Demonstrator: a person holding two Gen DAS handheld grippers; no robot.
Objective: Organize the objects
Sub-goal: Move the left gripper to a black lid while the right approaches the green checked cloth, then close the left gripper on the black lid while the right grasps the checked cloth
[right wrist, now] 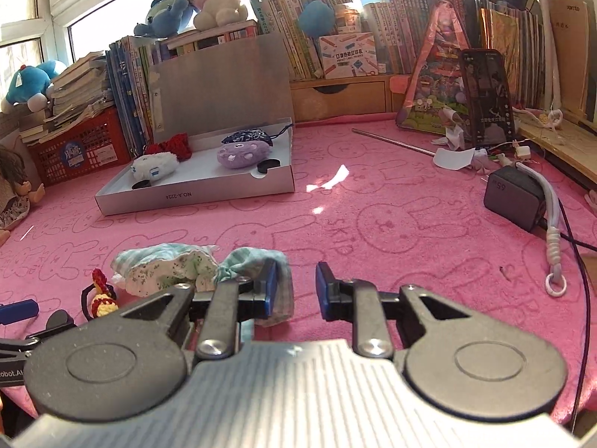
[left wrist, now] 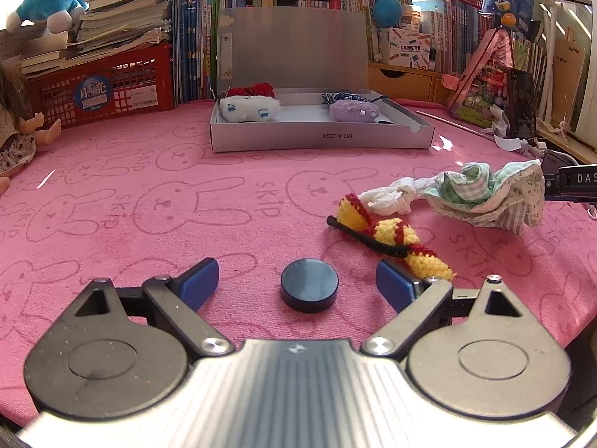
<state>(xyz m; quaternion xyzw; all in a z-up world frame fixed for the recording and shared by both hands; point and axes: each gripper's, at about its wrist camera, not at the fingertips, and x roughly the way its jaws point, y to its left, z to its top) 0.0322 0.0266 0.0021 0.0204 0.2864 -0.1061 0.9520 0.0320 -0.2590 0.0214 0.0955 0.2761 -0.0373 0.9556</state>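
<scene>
Partly | left tool (left wrist: 296,283) wide open | right tool (right wrist: 296,291) slightly apart, empty | cloth (right wrist: 168,270) half-hidden

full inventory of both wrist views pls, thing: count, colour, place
box: 1, grey, lid up, back of pink cloth
plush pouches: 4, white, red, purple, navy, inside box
round puck: 1, dark, between left jaws, untouched
crochet piece: 1, yellow-red, right of puck
fabric bundle: 1, green-white, beside crochet
charger: 1, black, right side
phone: 1, propped, back right
left gripper: open
right gripper: narrow gap, fabric against one pad
</scene>
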